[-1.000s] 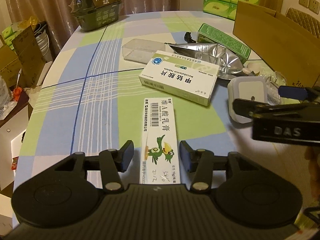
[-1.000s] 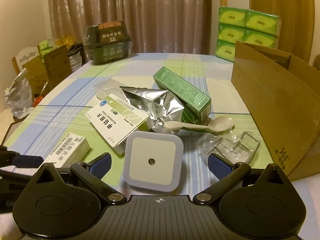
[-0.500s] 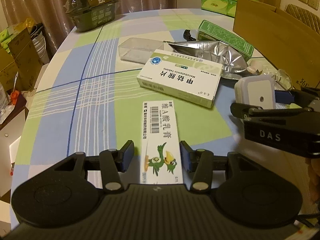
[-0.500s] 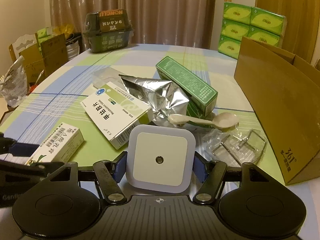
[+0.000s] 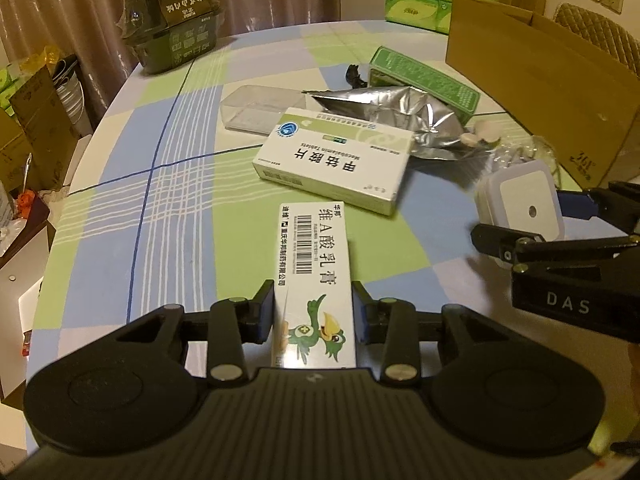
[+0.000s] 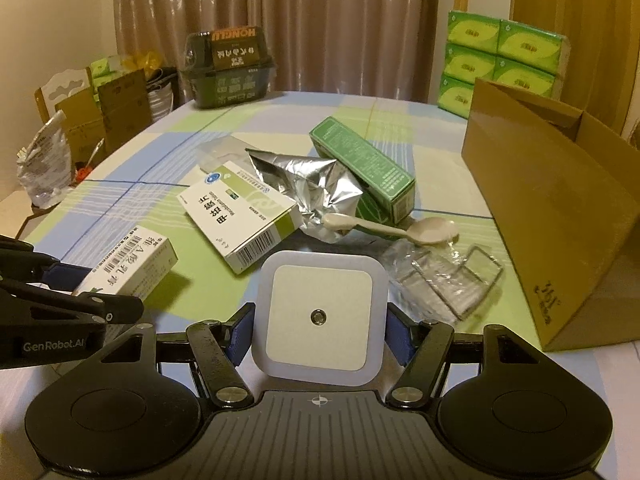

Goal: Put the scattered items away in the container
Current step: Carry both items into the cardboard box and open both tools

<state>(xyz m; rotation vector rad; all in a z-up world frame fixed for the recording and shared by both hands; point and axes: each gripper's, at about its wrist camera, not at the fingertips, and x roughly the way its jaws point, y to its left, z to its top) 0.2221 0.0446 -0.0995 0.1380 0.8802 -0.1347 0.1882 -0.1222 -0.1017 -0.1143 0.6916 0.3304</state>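
My left gripper (image 5: pixel 314 312) is shut on a long white ointment box (image 5: pixel 314 272) with a green bird print, held above the table. It also shows in the right wrist view (image 6: pixel 128 266). My right gripper (image 6: pixel 320 320) is shut on a square white night light (image 6: pixel 320 314), also lifted; it shows in the left wrist view (image 5: pixel 524 204). The open cardboard box (image 6: pixel 560 216) stands at the right. On the table lie a white tablet box (image 6: pixel 240 216), a foil pouch (image 6: pixel 312 188), a green carton (image 6: pixel 360 168), a plastic spoon (image 6: pixel 396 230) and a clear holder (image 6: pixel 444 280).
A clear plastic tray (image 5: pixel 260 108) lies behind the tablet box. A dark green wrapped pack (image 6: pixel 228 68) stands at the table's far edge. Green tissue packs (image 6: pixel 500 64) are stacked behind the cardboard box. Cartons and bags (image 6: pixel 80 128) crowd the floor at the left.
Both grippers have closed on their items and lifted them: the left on the ointment box, the right on the night light. Both views have risen above the table.
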